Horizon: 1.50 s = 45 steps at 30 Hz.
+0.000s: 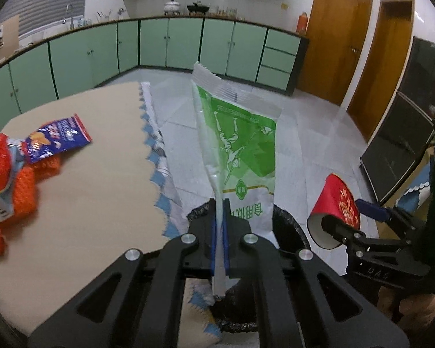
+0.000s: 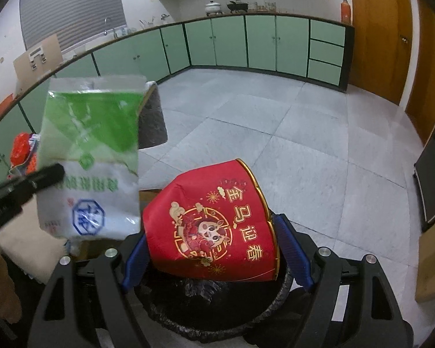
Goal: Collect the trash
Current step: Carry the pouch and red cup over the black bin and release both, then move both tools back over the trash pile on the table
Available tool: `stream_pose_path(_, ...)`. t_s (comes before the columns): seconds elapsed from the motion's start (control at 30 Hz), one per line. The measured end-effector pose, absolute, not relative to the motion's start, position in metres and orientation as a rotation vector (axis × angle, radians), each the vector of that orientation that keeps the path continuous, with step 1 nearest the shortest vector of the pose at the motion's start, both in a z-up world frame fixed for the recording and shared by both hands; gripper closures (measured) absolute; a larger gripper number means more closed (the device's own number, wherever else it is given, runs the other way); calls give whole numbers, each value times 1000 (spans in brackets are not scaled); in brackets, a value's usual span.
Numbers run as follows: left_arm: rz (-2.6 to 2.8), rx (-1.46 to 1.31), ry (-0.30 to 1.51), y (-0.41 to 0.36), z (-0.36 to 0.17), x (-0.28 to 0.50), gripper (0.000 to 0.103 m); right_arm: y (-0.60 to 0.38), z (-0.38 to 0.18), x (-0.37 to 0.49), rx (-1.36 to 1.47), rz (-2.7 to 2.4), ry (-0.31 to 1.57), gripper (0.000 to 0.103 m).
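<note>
Left gripper (image 1: pixel 219 226): clenched on the green-and-white plastic pouch (image 1: pixel 240 145), which is being held upright above the black-lined round bin (image 1: pixel 290 229).
Right gripper (image 2: pixel 217 249): the crumpled red paper cup (image 2: pixel 214 226) is being grasped, tilted, over the bin.
Table (image 1: pixel 101 174): red and blue snack wrappers (image 1: pixel 29 156) are lying at its left edge.

Green-and-white bag (image 1: pixel 240 145), red cup (image 2: pixel 217 226) with gold print, black-lined bin (image 2: pixel 217 313).
</note>
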State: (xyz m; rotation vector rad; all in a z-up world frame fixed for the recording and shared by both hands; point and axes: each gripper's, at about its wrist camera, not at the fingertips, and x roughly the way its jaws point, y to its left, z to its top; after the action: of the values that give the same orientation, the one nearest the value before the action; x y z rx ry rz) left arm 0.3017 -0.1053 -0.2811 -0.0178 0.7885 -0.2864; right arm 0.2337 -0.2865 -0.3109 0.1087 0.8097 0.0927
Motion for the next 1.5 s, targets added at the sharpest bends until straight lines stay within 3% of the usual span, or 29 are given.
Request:
stream_pose_path(0.53,-281,-5,794,-111,-284,300,95,-297,-310,243,134,87,827,21)
stream_pose_path(0.67,-254,-9,764,-105,-276,293,69,-296,-305,242,128,77,814,21)
stream_pose_path(0.8,-235,-18,745,-94,-267,286,69,-287,-298,239,76,78,785,20)
stream_pose_path(0.93,-195,-24,720,-77,-259,275,63,-279,-289,233,38,108,733,10)
stream_pose_path(1.23,-57,-50,656,-20,-234,241,41,-235,-266,241,-6,187,761,10)
stream_pose_path(1.3,-13,-62,638,-3,-227,231,32,-219,-260,243,-14,231,757,10)
stream_pose_path(1.4,56,-69,607,25,-219,216,28,-190,-251,245,-13,322,746,11)
stream_pose_path(1.5,138,-66,572,56,-214,201,26,-154,-242,250,-25,425,740,20)
